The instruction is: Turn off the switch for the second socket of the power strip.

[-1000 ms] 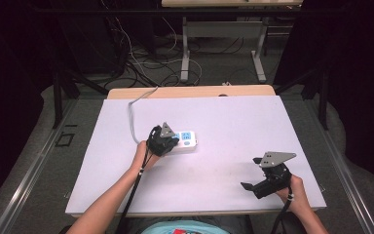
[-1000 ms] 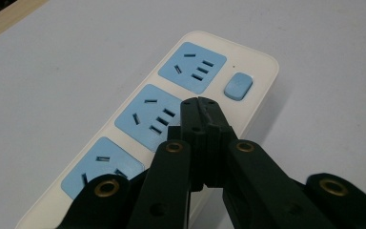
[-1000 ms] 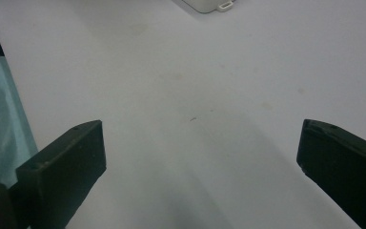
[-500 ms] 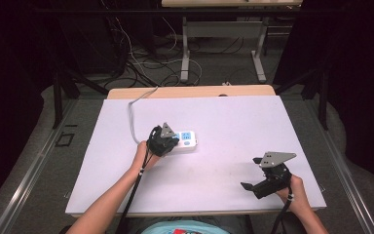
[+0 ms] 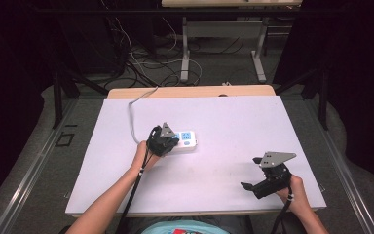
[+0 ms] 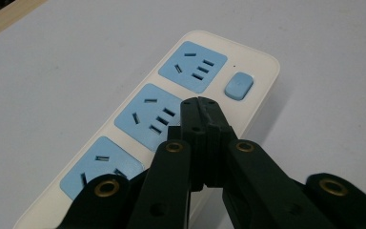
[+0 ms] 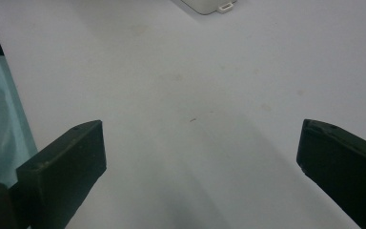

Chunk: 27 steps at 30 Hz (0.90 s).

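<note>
A white power strip (image 6: 190,95) with three blue sockets and a blue switch button (image 6: 238,85) lies flat on the white table top (image 5: 233,122). In the high view the power strip (image 5: 189,140) sits left of centre. My left gripper (image 6: 201,102) is shut with nothing between its jaws, its tips over the edge of the middle socket; whether they touch the strip I cannot tell. From above, the left gripper (image 5: 172,141) covers the strip's left end. My right gripper (image 5: 253,175) is held at the front right, far from the strip. Its jaws (image 7: 200,157) stand wide open over bare table.
The strip's pale cord (image 5: 132,109) runs from its left end to the table's back edge. A wooden board edge (image 5: 190,91) borders the far side. Cables and table legs (image 5: 185,53) crowd the floor beyond. The person's light blue shirt (image 7: 0,119) is at the front edge.
</note>
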{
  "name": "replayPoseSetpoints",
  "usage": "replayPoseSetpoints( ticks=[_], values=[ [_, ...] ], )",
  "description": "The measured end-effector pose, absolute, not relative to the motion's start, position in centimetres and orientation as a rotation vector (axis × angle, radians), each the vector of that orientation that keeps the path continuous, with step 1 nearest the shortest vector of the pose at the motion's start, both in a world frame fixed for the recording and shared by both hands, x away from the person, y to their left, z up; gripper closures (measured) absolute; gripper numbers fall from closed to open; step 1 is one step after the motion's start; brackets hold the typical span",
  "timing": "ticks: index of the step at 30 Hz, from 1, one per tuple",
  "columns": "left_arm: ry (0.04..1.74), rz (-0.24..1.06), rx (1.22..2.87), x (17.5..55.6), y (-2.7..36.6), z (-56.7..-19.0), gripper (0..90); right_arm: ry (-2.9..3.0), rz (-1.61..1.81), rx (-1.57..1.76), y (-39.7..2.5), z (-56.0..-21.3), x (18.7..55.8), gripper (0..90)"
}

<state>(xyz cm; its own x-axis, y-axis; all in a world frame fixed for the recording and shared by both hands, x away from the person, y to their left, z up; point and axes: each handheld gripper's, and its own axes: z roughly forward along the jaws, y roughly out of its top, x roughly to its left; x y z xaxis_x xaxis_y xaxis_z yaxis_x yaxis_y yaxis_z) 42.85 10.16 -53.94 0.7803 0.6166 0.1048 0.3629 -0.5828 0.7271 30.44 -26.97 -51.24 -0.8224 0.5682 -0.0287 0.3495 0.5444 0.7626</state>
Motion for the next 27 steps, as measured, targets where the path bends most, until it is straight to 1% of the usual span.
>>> replayPoseSetpoints(
  ticks=[27],
  values=[
    [0.728,0.445,2.243,42.91,10.23,-53.90,90.0,2.509,1.149,0.768,-26.96,-51.27,30.43,2.2]
  ],
)
